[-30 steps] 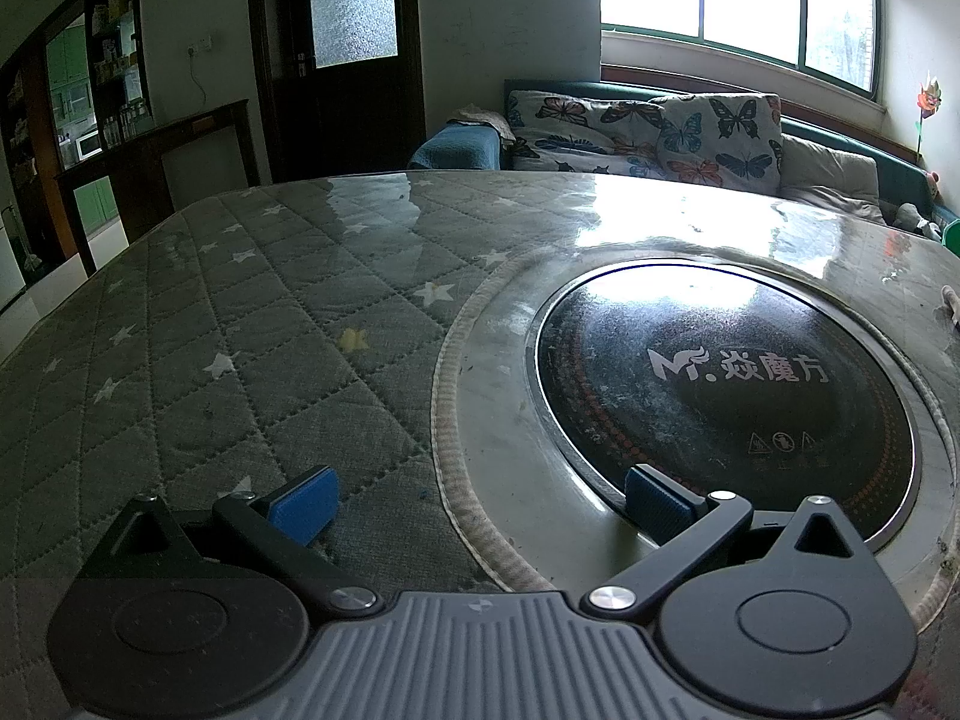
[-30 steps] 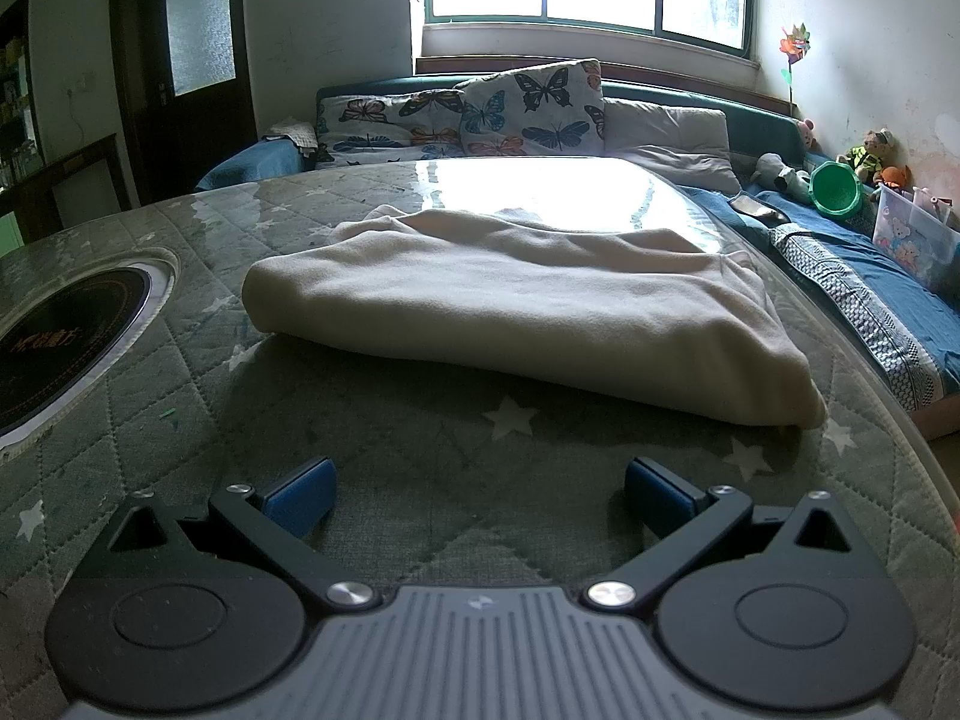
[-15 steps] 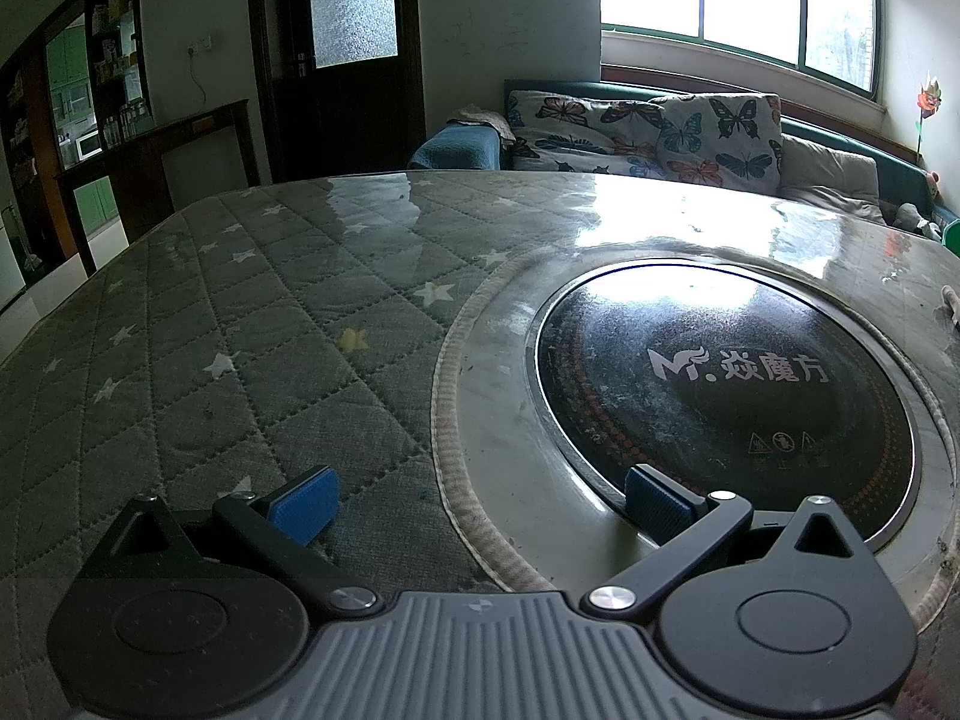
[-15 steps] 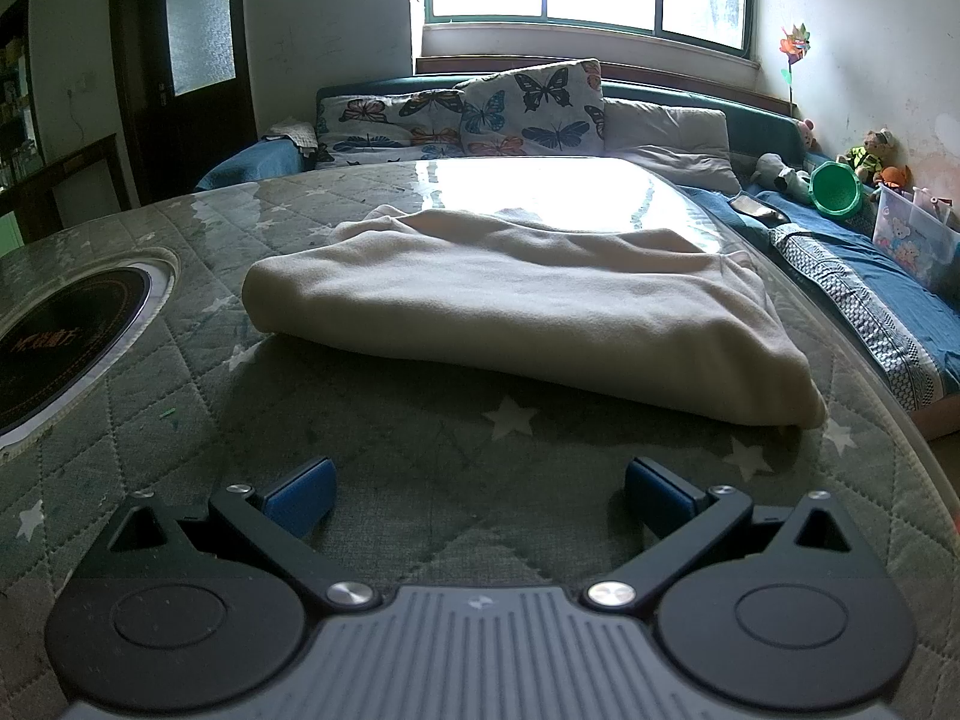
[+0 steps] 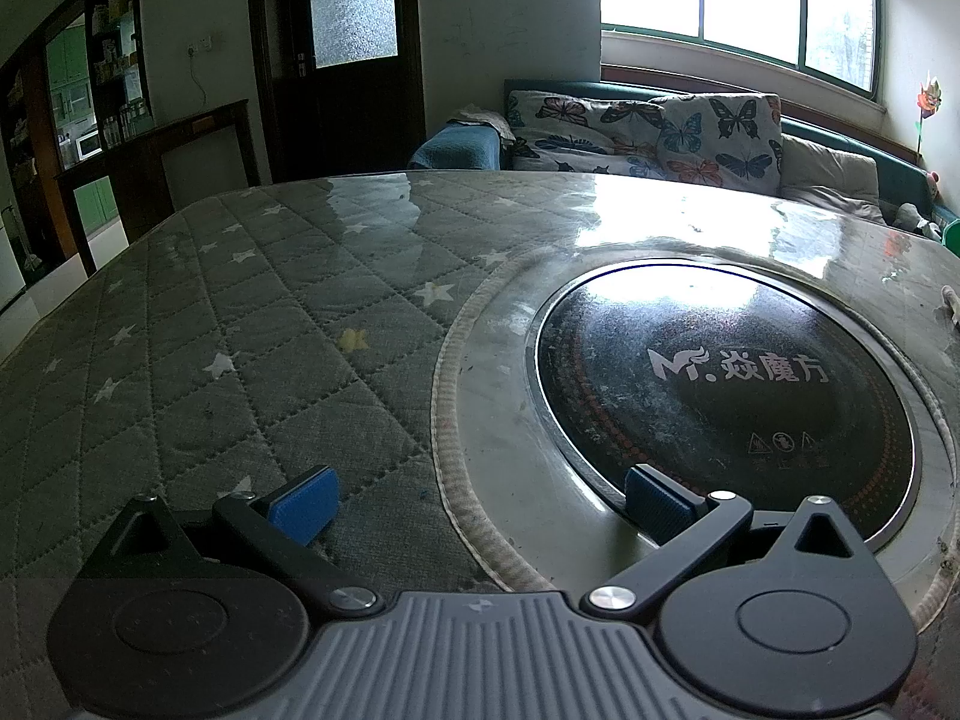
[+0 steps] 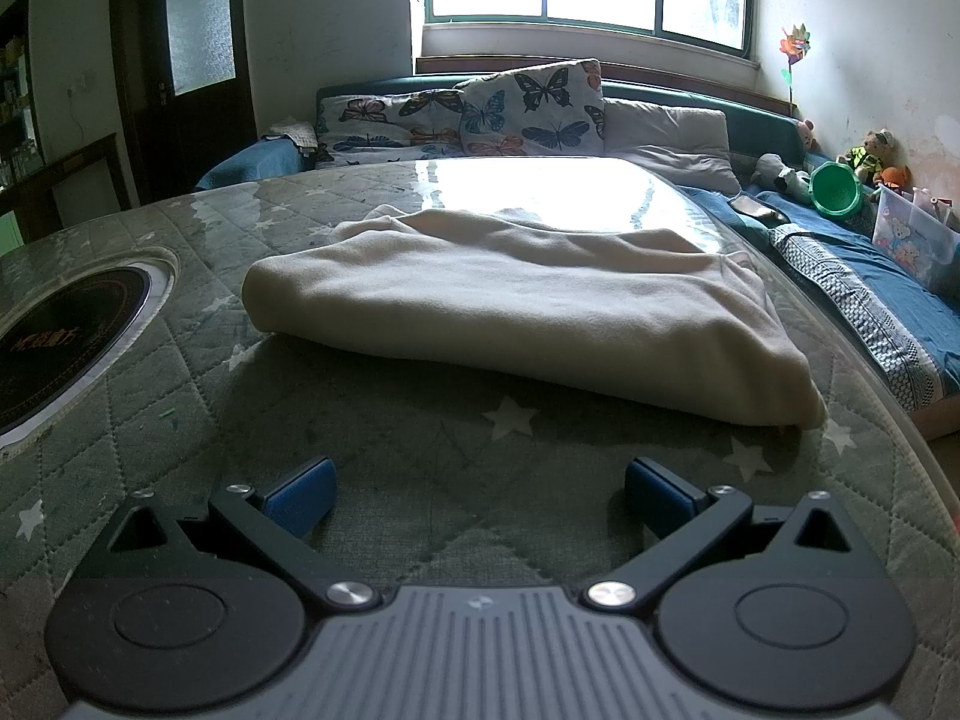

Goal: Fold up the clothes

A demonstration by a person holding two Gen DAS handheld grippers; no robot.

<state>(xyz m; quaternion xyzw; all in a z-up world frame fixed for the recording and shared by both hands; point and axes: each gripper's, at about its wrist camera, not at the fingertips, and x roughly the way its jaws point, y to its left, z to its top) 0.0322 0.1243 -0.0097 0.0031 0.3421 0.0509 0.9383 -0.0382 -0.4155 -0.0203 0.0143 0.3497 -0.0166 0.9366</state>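
On the quilted table (image 6: 420, 468) | cream garment (image 6: 528, 312) folded flat (slightly rumpled) | both grippers' fingers (image 6: 300, 495) spread, empty

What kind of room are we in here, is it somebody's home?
Most likely a lived-in home, a combined living and dining room. A quilted star-pattern table cover surrounds a built-in round cooktop, butterfly-print cushions line a sofa under the window, and stuffed toys sit in the corner.

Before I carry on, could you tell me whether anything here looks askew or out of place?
Nothing stands out. The cream garment lies folded on the quilted table cover, and both the left gripper and right gripper are open and empty.
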